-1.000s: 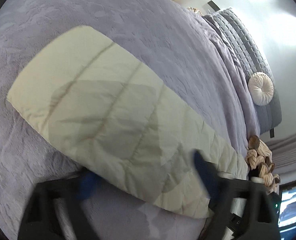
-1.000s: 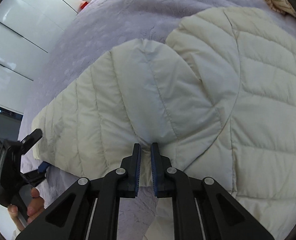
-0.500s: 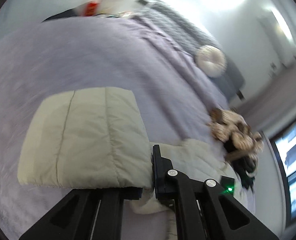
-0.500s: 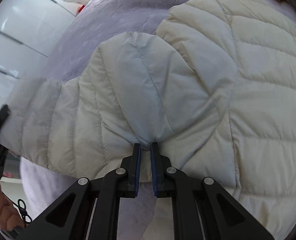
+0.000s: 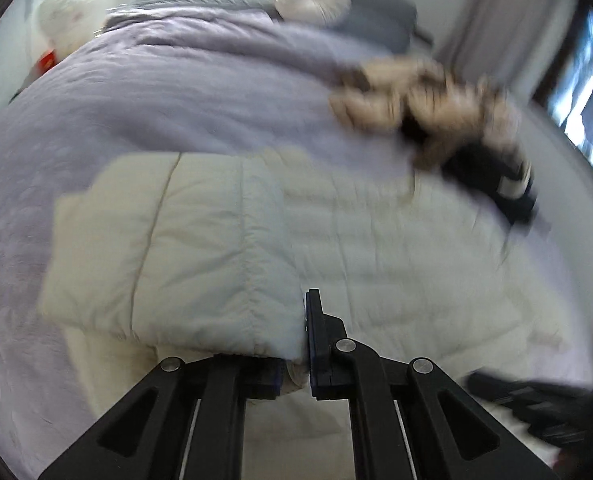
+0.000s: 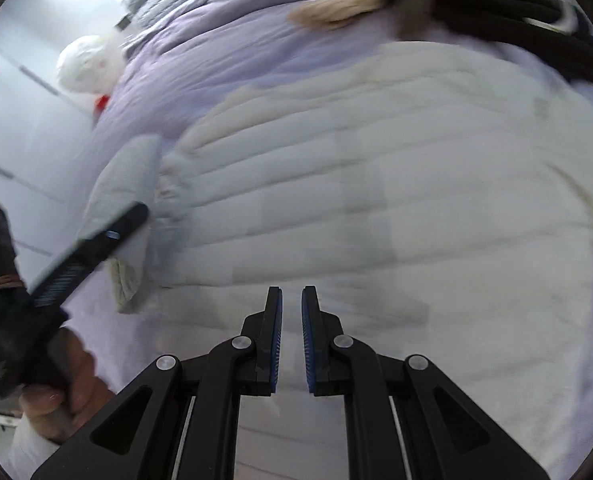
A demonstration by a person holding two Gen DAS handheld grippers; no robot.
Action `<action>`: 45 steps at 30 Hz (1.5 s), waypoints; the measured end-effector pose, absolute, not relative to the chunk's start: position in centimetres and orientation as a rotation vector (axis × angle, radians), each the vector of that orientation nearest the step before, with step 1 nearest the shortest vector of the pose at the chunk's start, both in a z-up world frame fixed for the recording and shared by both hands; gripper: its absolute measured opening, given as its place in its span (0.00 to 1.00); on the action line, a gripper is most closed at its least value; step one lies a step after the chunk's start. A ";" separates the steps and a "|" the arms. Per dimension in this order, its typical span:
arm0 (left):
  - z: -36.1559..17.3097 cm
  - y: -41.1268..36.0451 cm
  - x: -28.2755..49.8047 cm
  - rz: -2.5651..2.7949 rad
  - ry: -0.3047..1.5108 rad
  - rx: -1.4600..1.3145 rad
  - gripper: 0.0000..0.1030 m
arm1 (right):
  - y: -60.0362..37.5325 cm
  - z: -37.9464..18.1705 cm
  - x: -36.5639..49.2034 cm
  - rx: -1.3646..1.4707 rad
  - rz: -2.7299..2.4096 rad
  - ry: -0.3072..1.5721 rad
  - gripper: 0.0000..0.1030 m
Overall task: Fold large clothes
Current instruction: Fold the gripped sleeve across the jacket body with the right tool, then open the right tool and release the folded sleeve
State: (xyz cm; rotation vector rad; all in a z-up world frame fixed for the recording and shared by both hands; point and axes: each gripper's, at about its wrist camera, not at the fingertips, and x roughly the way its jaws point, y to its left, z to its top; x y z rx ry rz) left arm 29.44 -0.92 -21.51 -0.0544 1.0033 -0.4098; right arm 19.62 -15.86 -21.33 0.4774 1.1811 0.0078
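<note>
Cream puffer jacket lies spread on the lavender bed.
Left gripper jaws clamp its sleeve, one finger hidden beneath; right gripper jaws narrowly parted, empty; everything blurred.

Ahead of the matt black plastic left tool, the cream jacket is quilted, faintly sheened cloth; the lilac bed cover looks softly plush.

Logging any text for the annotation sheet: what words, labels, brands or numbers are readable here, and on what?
None can be read.
Left tongs: pale striped marking on the body, too blurred to read.
Screen: bright picture only, no legible characters.
White quilted jacket: no label visible.
</note>
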 end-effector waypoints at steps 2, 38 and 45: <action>-23.1 -4.4 28.7 -0.430 1.051 0.045 0.09 | -17.9 -21.3 18.1 0.465 -0.025 1.183 0.10; -21.6 3.6 21.6 -0.092 1.013 0.206 0.99 | -14.0 -18.4 19.3 0.025 0.156 1.076 0.82; -25.7 6.3 22.5 0.016 1.088 0.245 0.99 | -5.3 -21.4 22.8 -0.356 0.165 1.029 0.82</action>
